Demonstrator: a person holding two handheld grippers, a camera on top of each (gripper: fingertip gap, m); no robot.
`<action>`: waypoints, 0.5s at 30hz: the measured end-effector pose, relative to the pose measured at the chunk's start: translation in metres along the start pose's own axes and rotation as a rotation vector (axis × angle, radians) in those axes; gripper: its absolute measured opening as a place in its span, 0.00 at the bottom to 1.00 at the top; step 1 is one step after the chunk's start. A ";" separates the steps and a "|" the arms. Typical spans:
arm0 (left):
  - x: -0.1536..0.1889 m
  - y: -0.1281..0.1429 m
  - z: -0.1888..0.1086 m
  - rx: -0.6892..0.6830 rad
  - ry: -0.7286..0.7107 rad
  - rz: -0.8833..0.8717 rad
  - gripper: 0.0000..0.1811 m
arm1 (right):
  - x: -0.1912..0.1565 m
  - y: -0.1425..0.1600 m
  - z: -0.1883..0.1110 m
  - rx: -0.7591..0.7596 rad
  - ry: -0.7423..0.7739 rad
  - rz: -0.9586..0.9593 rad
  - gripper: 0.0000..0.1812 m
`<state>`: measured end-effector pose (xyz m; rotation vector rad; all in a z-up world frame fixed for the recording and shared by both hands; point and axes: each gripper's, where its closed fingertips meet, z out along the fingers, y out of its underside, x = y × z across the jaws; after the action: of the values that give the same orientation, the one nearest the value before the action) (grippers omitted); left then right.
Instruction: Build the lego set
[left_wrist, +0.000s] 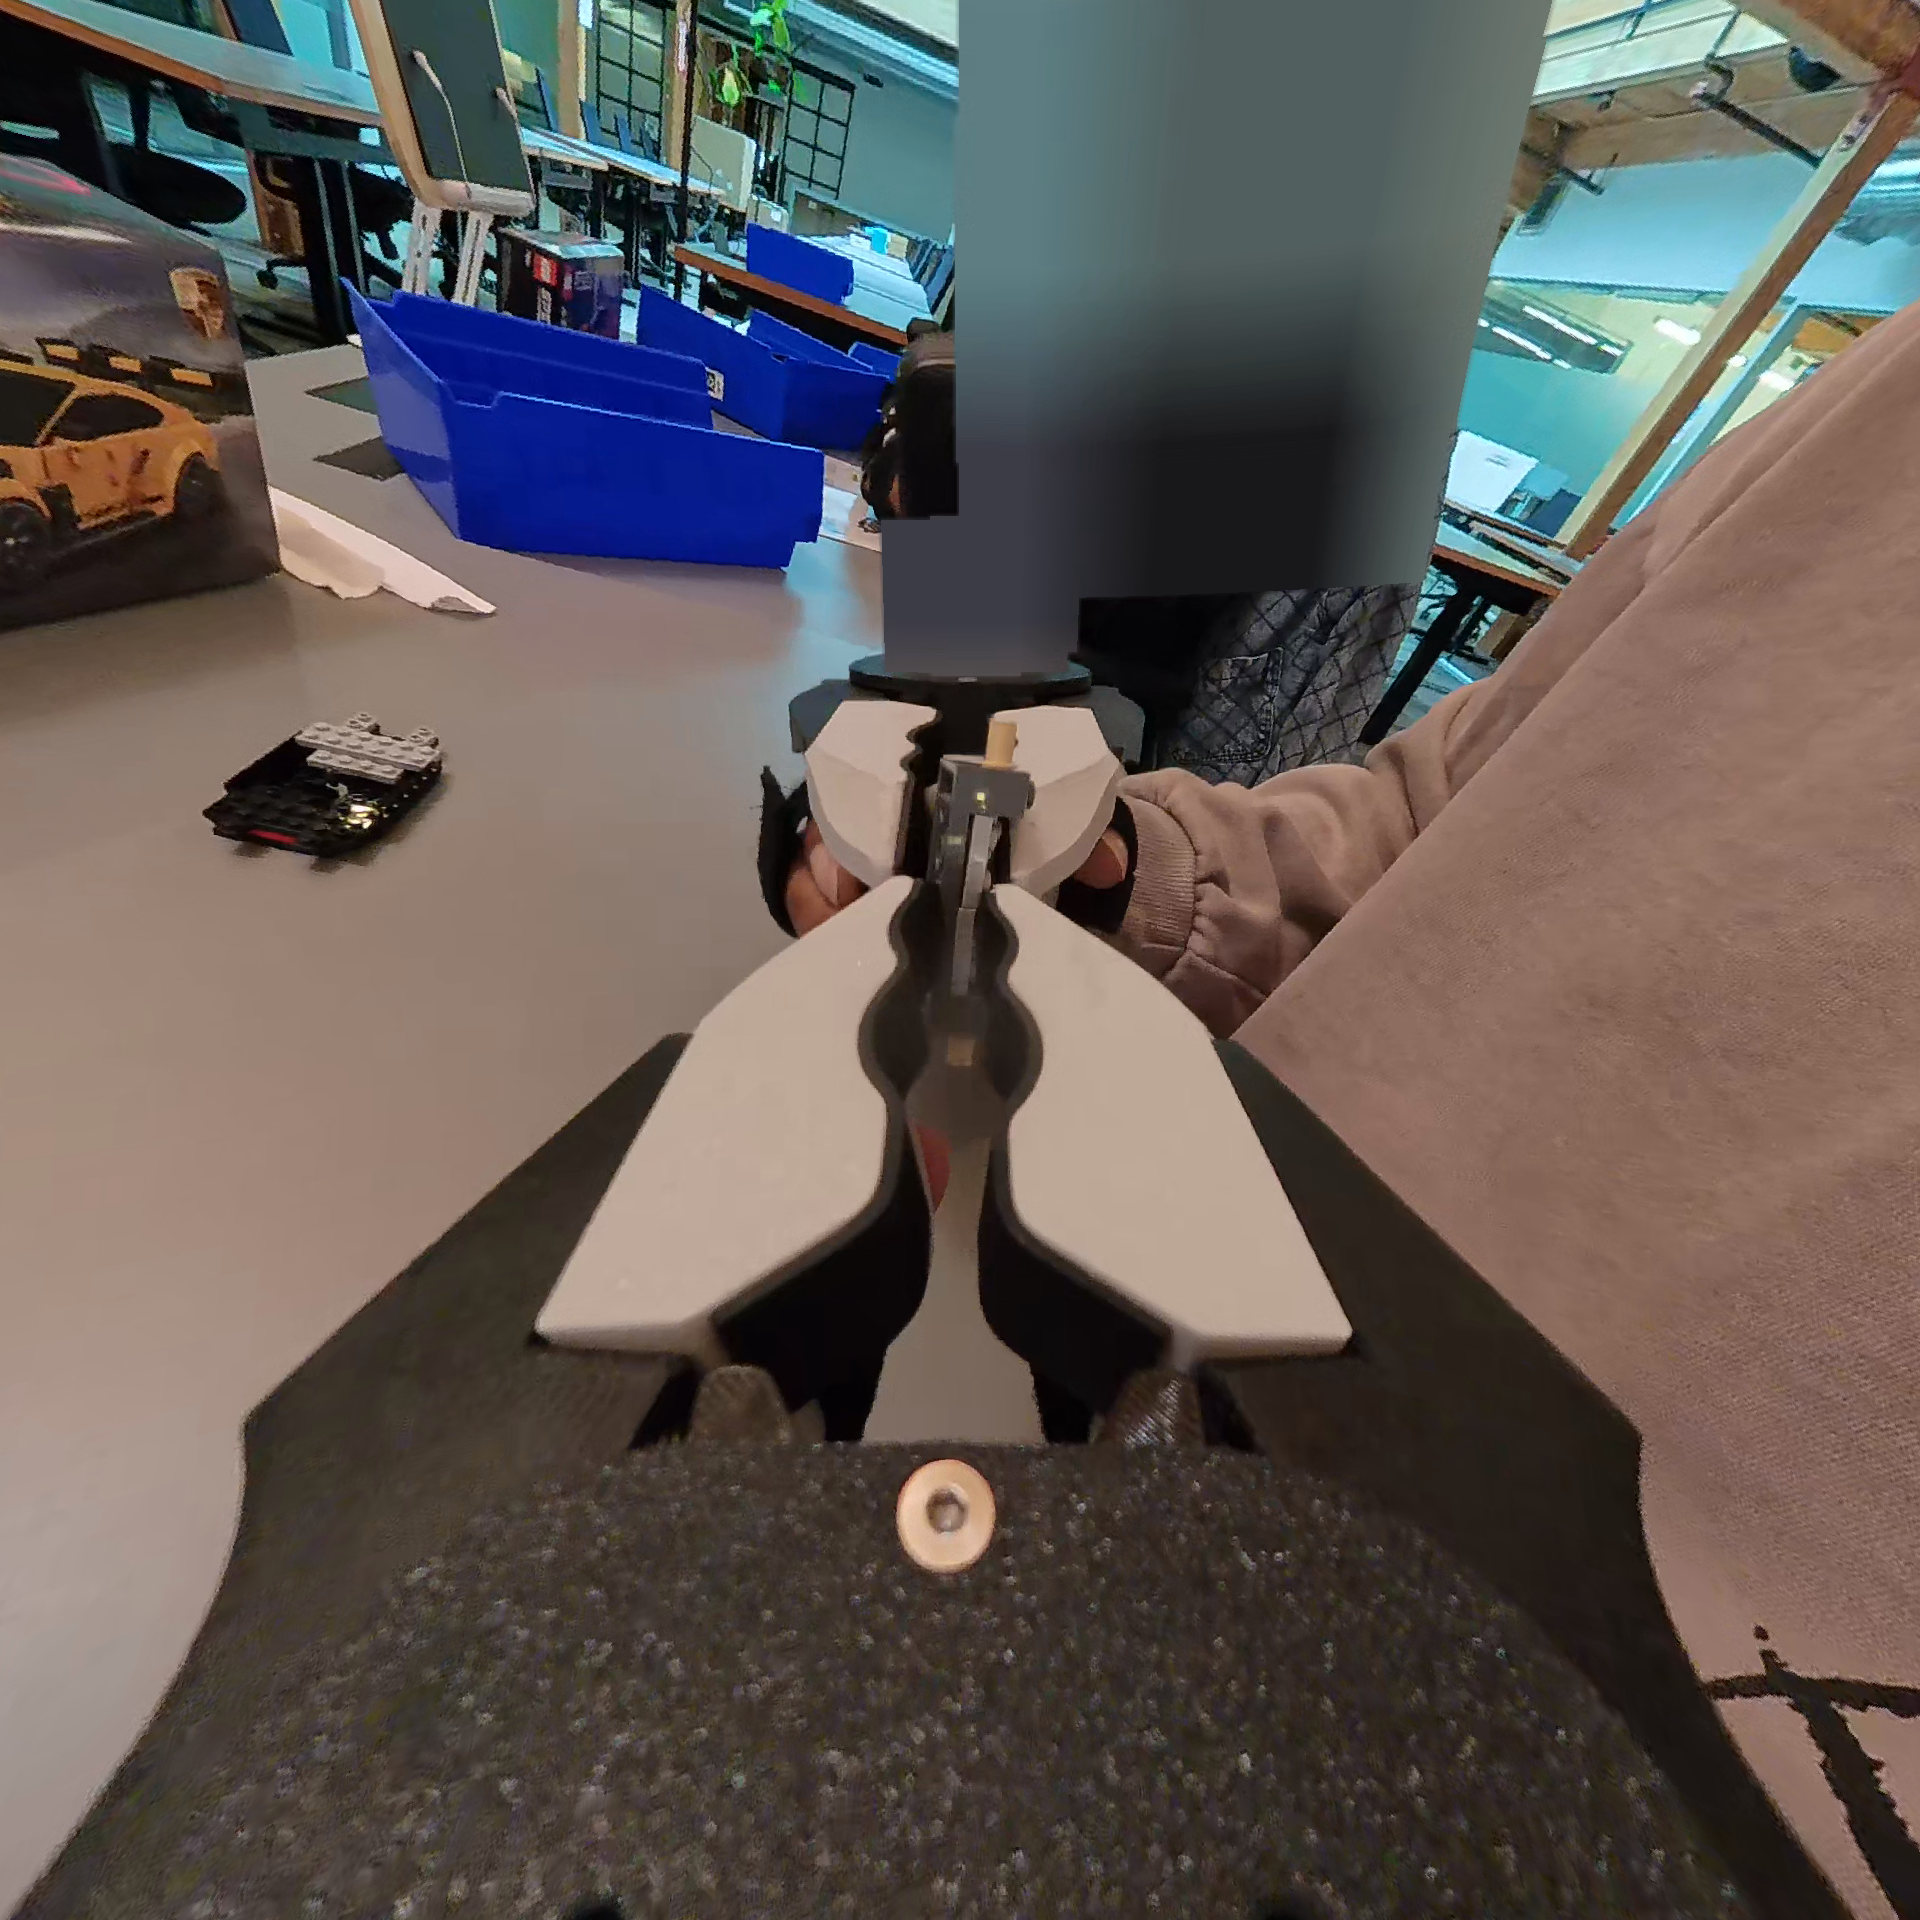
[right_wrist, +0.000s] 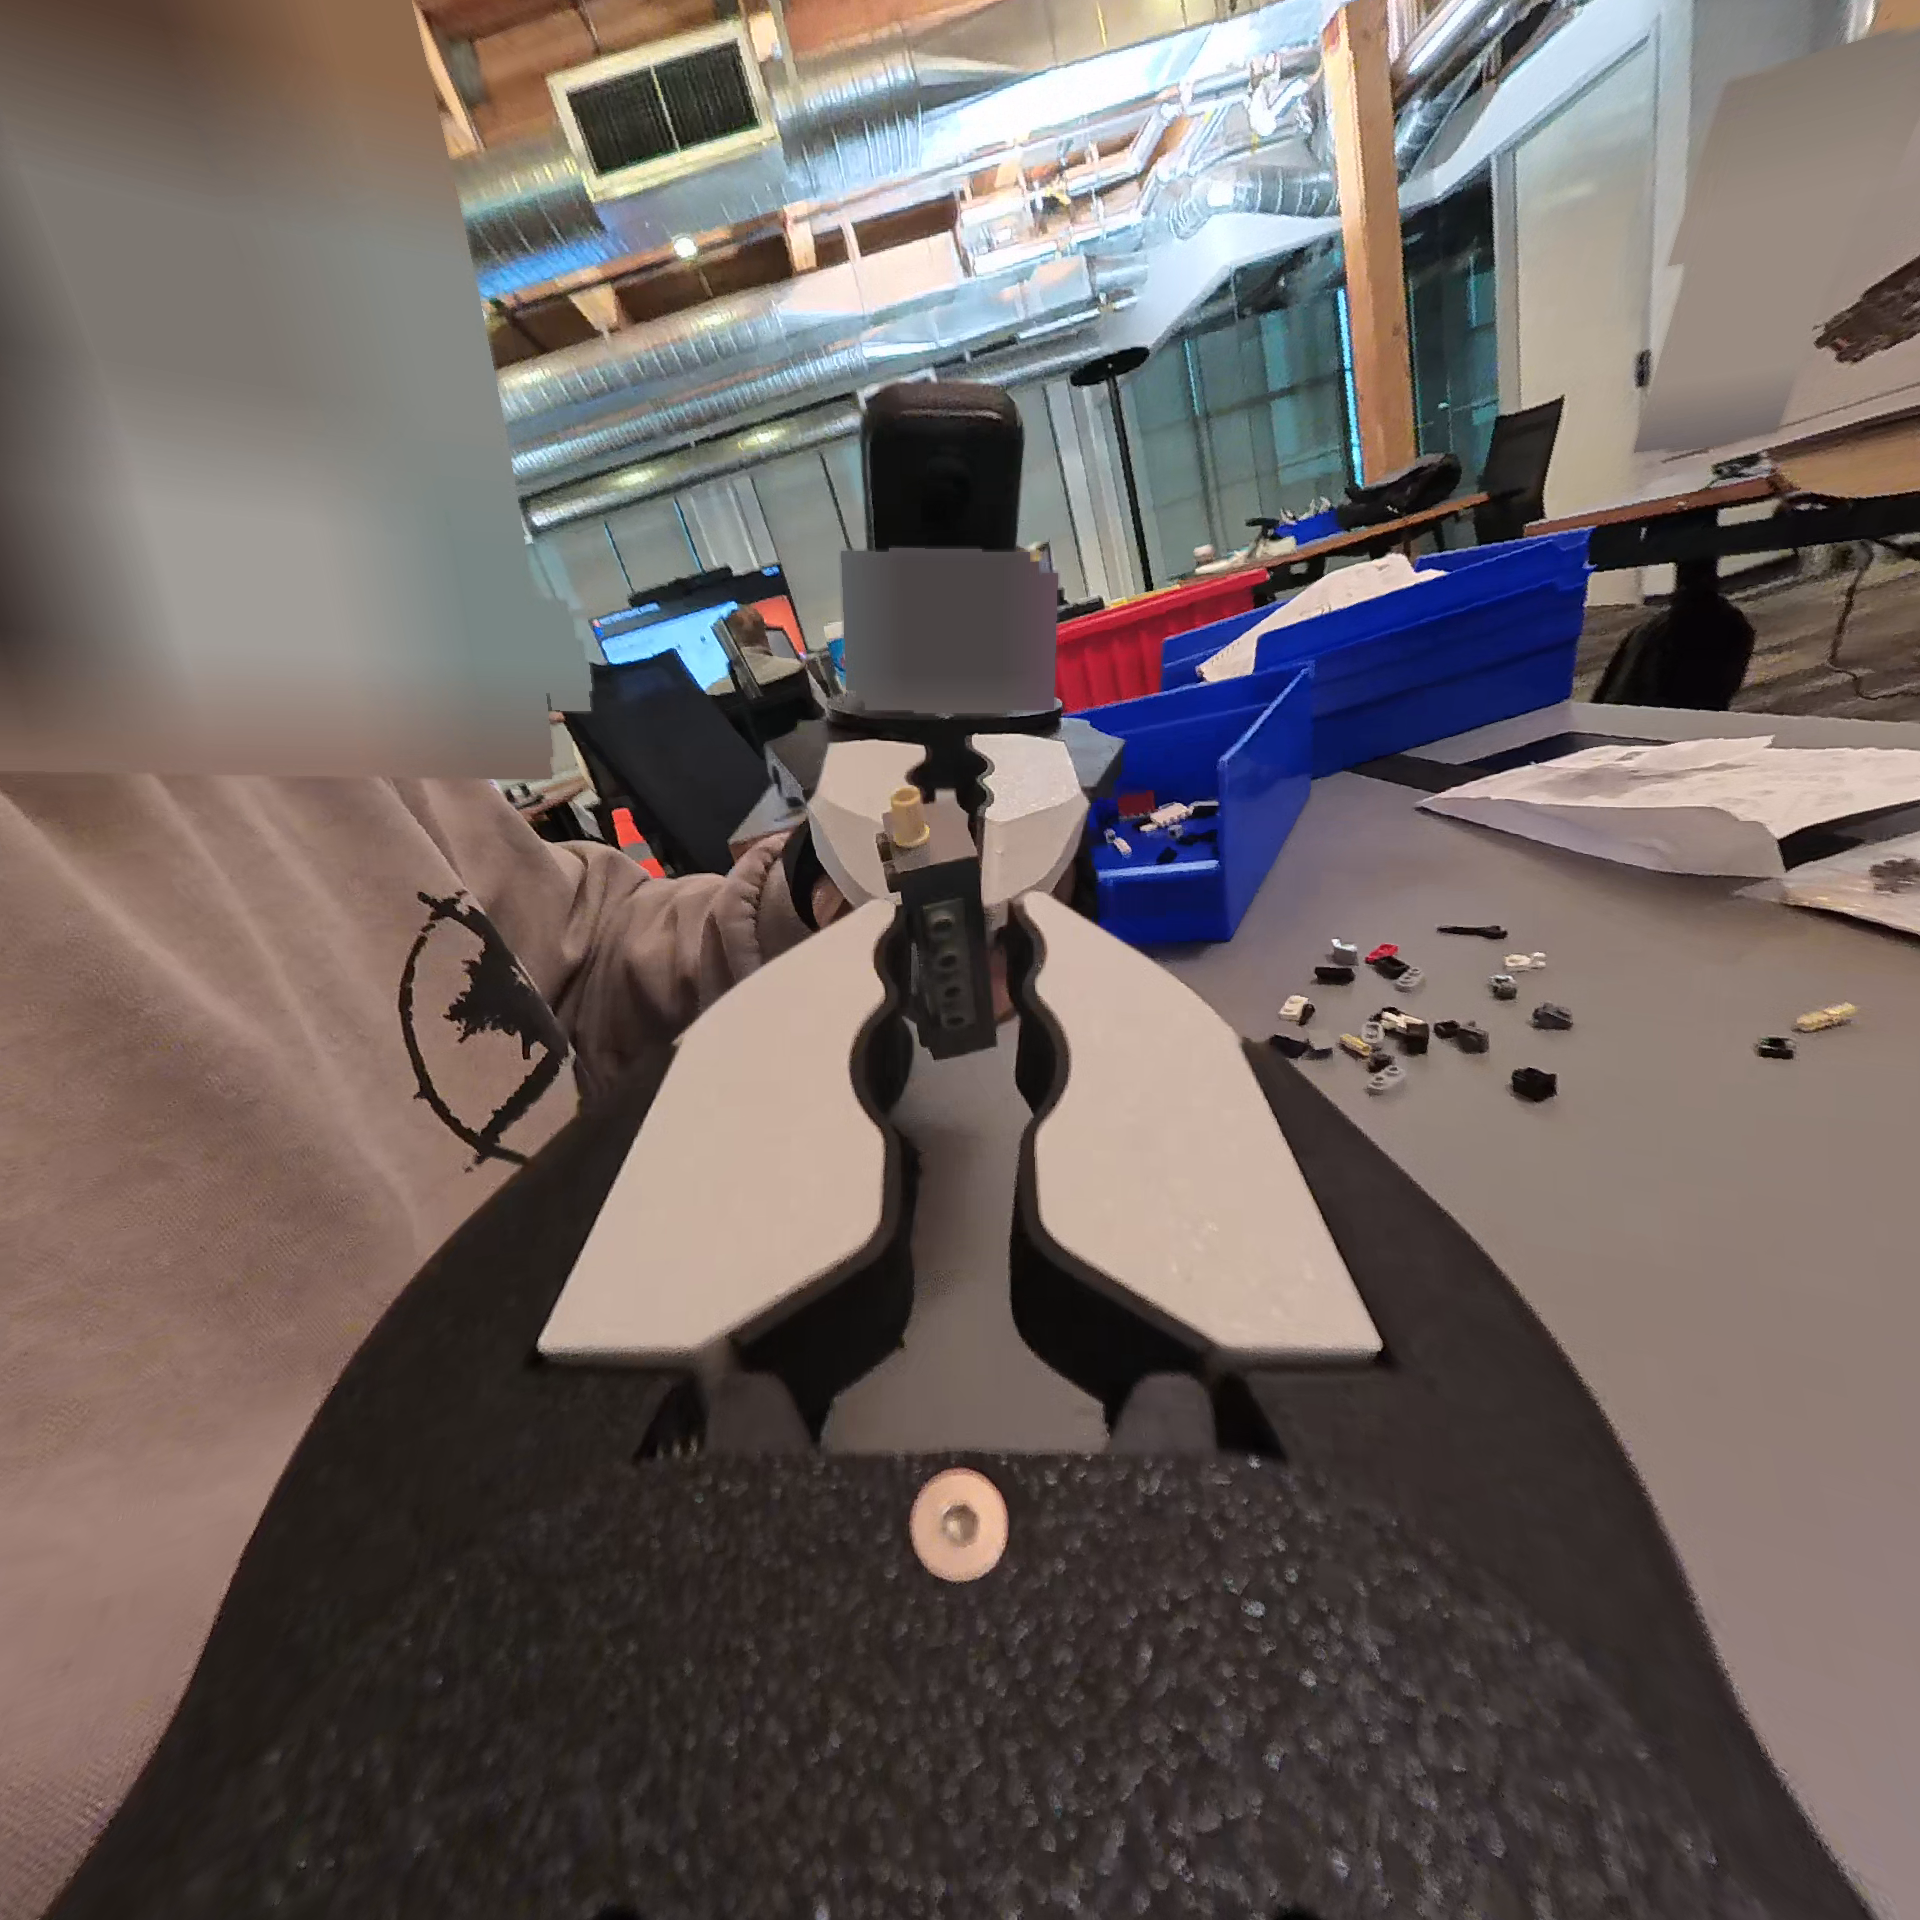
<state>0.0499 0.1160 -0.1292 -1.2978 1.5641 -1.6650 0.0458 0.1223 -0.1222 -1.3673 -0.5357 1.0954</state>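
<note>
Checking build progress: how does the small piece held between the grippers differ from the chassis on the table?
The piece is held in the air between the left gripper and right gripper; the chassis lies flat on the table, untouched. The piece is narrow and elongated; the chassis is broad and flat. The piece carries a tan pin; the chassis has grey plates over black. Both are part-built assemblies.

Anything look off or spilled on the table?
Nothing damaged. Loose pieces lie scattered on the table outside the blue bin, and a torn paper bag sits by the box.
</note>
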 end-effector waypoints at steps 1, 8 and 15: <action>0.000 -0.001 0.000 0.007 0.006 -0.011 0.04 | -0.001 -0.002 0.000 0.018 -0.008 0.011 0.09; 0.006 -0.007 0.001 0.058 0.054 -0.073 0.05 | -0.005 -0.013 0.002 0.118 -0.035 0.030 0.07; 0.000 -0.010 0.000 0.073 0.003 -0.094 0.05 | 0.003 -0.015 0.003 0.167 0.027 0.038 0.06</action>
<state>0.0527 0.1181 -0.1202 -1.3503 1.4500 -1.7655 0.0489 0.1285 -0.1081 -1.2486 -0.3905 1.1247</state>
